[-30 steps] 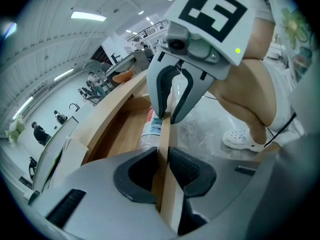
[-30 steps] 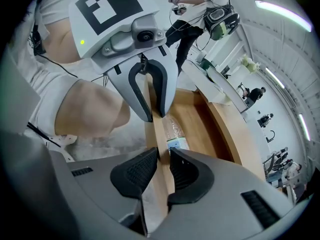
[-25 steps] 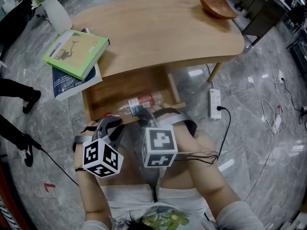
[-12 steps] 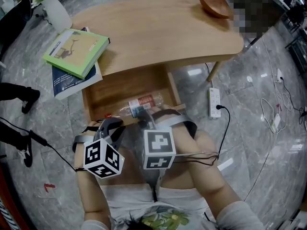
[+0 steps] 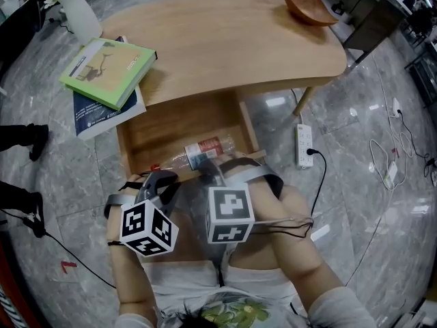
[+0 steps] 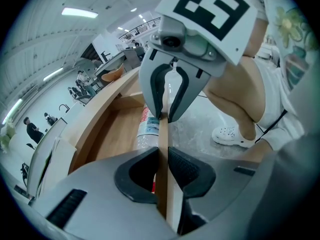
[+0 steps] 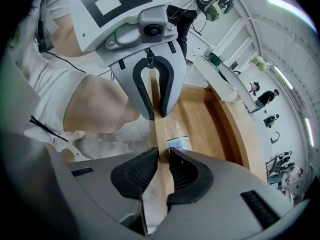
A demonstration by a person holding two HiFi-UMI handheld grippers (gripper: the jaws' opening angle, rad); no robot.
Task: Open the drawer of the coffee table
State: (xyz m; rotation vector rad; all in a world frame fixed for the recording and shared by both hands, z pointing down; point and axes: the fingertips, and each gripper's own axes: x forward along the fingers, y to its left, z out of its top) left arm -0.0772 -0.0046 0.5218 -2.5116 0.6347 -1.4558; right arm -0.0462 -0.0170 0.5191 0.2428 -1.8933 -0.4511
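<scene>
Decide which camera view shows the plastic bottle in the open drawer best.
The head view: nearly the whole bottle lies visible from above in the drawer. The left gripper view shows just its labelled side beyond the drawer front; the right gripper view shows only a clear patch with some label.

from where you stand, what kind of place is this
Probably a large open-plan office or lab hall with a lounge corner set up in it. A wooden coffee table stands on a polished grey stone floor, with people standing far off under long ceiling strip lights.
</scene>
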